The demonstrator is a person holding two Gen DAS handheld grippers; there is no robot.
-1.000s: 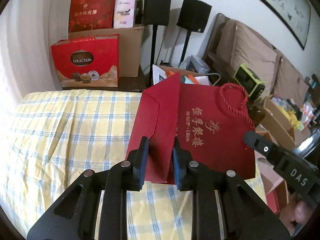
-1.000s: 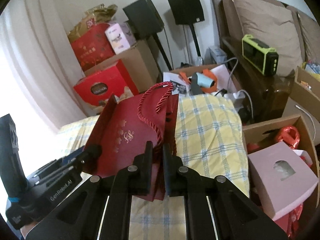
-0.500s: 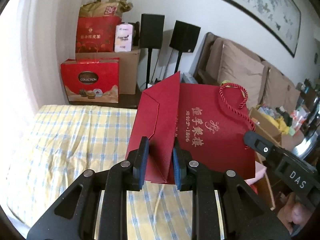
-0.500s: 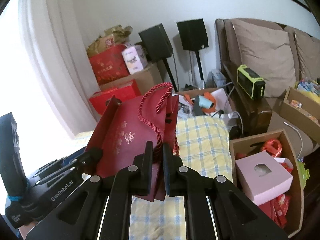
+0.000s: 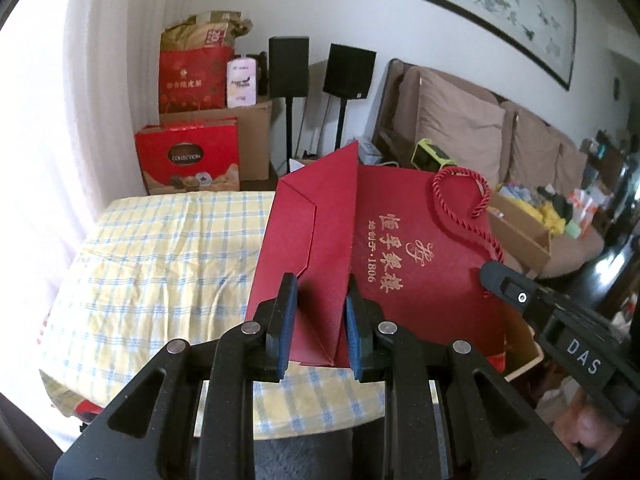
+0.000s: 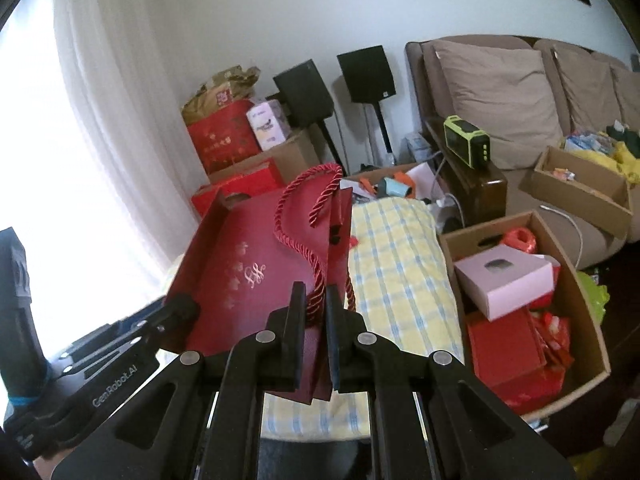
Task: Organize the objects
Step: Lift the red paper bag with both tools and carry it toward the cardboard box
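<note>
A dark red paper gift bag (image 5: 412,248) with gold lettering and a twisted red cord handle (image 5: 460,204) hangs in the air above a table with a yellow checked cloth (image 5: 160,256). My left gripper (image 5: 318,300) is shut on the bag's folded side panel. My right gripper (image 6: 316,308) is shut on the other end of the same bag (image 6: 248,276), pinching the edge and the cord handle (image 6: 308,216). The right gripper's body shows at the right edge of the left wrist view, and the left gripper's body at the lower left of the right wrist view.
To the right of the table stands an open cardboard box (image 6: 576,292) holding a pink box (image 6: 504,280) and red packets. Behind are red gift boxes (image 5: 188,156), cartons, two black speakers on stands (image 5: 348,68), a brown sofa (image 6: 504,92) and a green device (image 6: 466,142).
Both grippers have lifted the bag and drawn back from the table. The table looks smaller and lower, and more of the room, the sofa and the floor box shows. Both grips stay the same.
</note>
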